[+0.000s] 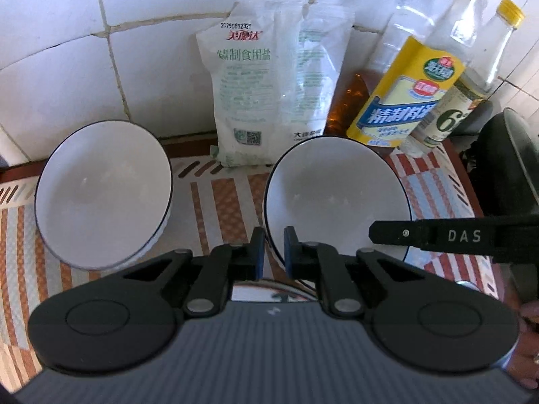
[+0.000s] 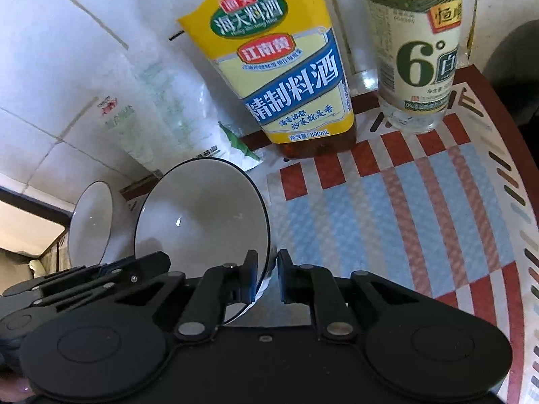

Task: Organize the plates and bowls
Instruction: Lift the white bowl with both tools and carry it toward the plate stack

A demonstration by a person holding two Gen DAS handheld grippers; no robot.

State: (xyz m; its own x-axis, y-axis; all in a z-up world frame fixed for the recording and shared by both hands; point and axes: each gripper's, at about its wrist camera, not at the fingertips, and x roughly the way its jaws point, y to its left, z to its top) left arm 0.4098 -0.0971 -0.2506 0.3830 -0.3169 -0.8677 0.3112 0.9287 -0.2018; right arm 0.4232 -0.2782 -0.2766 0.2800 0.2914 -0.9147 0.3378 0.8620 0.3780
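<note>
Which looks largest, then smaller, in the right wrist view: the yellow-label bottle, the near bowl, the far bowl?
1. Yellow-label bottle, largest.
2. Near bowl.
3. Far bowl, smallest.
The far bowl is partly hidden and farther away; the two bowls may really be alike.

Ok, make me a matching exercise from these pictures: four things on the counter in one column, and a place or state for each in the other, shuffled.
1. salt bag
2. cooking wine bottle
3. left bowl
4. right bowl

A. rim pinched by left gripper and right gripper
B. yellow label
C. white, against the tiled wall
D. touched by neither gripper

Pairs: 1-C, 2-B, 3-D, 4-A.
</note>
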